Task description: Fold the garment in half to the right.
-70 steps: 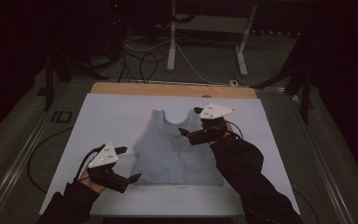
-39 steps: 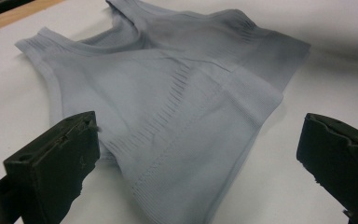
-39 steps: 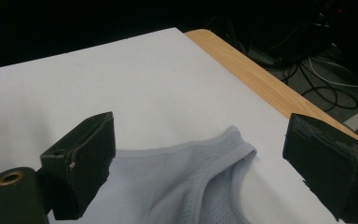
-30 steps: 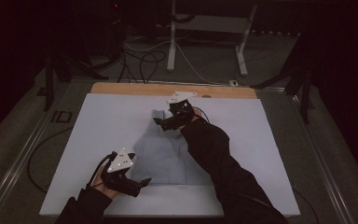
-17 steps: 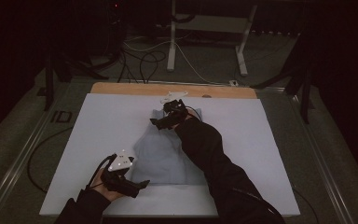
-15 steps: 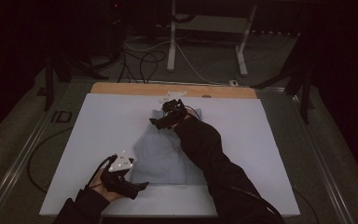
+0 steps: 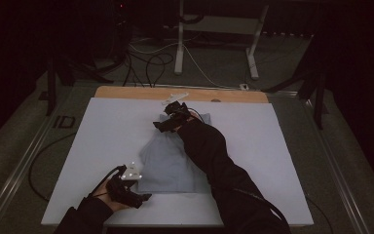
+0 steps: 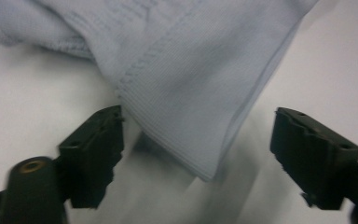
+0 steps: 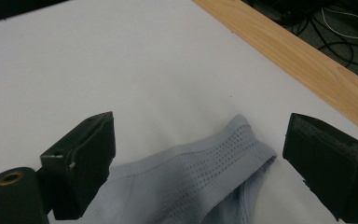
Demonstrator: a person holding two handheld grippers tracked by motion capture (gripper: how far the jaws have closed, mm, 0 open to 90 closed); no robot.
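Pale blue top (image 7: 168,161) flat on white table (image 7: 102,136). Left gripper (image 8: 196,154) open, just been closing, hem corner between jaws, unpinched. Right gripper (image 9: 198,163) wide open astride shoulder strap (image 9: 233,140).

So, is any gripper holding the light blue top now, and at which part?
Nothing is held yet. The left gripper has just been closing around the hem corner of the top; the right gripper is open around a shoulder strap.
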